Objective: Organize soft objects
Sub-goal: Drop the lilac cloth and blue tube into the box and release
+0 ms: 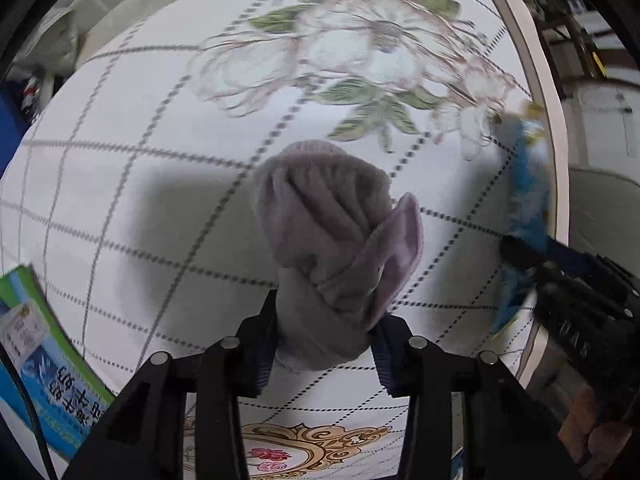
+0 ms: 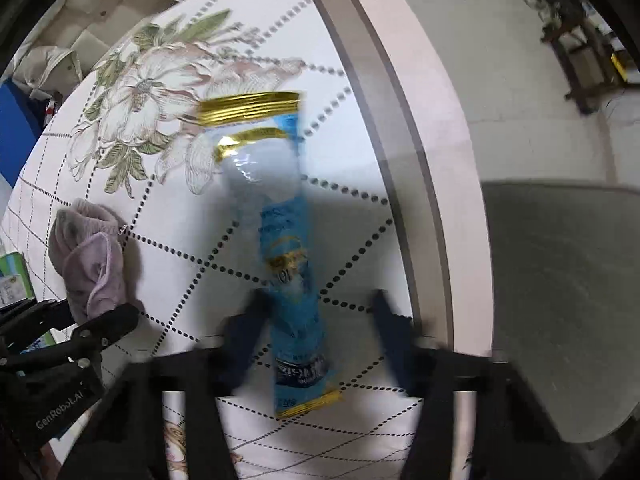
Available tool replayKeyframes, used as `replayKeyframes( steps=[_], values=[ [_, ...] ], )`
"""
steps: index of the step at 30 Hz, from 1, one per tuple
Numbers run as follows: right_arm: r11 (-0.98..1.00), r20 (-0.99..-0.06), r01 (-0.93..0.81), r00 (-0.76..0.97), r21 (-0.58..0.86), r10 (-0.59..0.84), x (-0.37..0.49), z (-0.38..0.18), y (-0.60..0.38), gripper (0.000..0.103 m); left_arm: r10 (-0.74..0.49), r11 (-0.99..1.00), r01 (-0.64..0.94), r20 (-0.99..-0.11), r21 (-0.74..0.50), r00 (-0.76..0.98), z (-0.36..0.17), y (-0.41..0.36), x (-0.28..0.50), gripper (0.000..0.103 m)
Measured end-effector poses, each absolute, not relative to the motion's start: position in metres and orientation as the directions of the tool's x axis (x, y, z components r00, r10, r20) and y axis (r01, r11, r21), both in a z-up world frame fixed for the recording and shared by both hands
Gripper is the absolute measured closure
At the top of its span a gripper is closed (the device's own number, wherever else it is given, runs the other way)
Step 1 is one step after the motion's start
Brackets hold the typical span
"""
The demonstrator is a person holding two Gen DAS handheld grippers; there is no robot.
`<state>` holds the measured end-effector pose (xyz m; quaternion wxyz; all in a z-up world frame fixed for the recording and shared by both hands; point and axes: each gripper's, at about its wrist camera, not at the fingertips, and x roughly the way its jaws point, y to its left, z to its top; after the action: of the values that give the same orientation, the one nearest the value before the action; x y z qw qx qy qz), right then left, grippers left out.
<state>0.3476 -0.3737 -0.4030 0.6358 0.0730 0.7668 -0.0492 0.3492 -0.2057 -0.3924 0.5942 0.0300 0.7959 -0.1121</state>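
Floral checked bench (image 1: 120,168) under both grippers. Left gripper (image 1: 326,340) fingers pinched on bunched mauve towel (image 1: 332,232), mid-bench. Right gripper (image 2: 316,332) fingers spread wide, blue-gold packet (image 2: 280,240) between them, not clamped, near the bench's right edge. Green-blue box (image 1: 44,364) sits far left.

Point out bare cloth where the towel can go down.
Free: the checked cloth left of the towel, bordered by the flower print above and the carton below. Crowded: the right rim, where the blue packet lies between the right gripper's jaws.
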Motion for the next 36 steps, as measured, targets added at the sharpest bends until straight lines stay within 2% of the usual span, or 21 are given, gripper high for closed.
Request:
replayKeyframes(
  steps=[1,2,6,11,13,17,22,27,36],
  values=[
    [0.985,-0.983,0.175,-0.182,0.006,0.038,0.346,-0.401,-0.371,0.082,-0.09,0.976,0.166,-0.955,-0.141,-0.282,-0.389,-0.202,0.347,0.065],
    [0.984,-0.984,0.175,-0.174,-0.003,0.028,0.345,-0.398,-0.368,0.085,-0.096,0.979,0.147,-0.958,-0.139,-0.269,-0.383,-0.196,0.344,0.065],
    [0.986,-0.988,0.165,-0.143,0.031,0.055,0.334,-0.376,-0.346,0.087,-0.159,0.98,0.081,-0.965,-0.179,-0.208,-0.349,-0.174,0.328,0.065],
    [0.978,-0.984,0.13,-0.049,0.161,0.169,0.303,-0.32,-0.289,0.087,-0.253,0.967,0.018,-0.964,-0.255,-0.077,-0.273,-0.117,0.289,0.065],
    [0.965,-0.969,0.106,-0.024,0.241,0.245,0.286,-0.294,-0.257,0.087,-0.288,0.958,-0.024,-0.957,-0.287,-0.029,-0.242,-0.076,0.271,0.065],
    [0.925,-0.925,0.041,-0.001,0.379,0.379,0.255,-0.252,-0.168,0.087,-0.295,0.951,-0.105,-0.955,-0.292,-0.017,-0.216,0.032,0.26,0.065],
    [0.898,-0.899,-0.033,-0.002,0.438,0.438,0.225,-0.224,-0.062,0.087,-0.309,0.931,-0.223,-0.949,-0.29,-0.057,-0.226,0.128,0.273,0.065],
    [0.912,-0.912,-0.022,-0.035,0.41,0.409,0.229,-0.232,0.001,0.087,-0.385,0.899,-0.275,-0.915,-0.341,-0.123,-0.258,0.154,0.295,0.065],
    [0.954,-0.952,-0.015,-0.068,0.299,0.297,0.252,-0.277,0.029,0.087,-0.467,0.874,-0.271,-0.853,-0.404,-0.233,-0.299,0.164,0.316,0.064]
  ],
)
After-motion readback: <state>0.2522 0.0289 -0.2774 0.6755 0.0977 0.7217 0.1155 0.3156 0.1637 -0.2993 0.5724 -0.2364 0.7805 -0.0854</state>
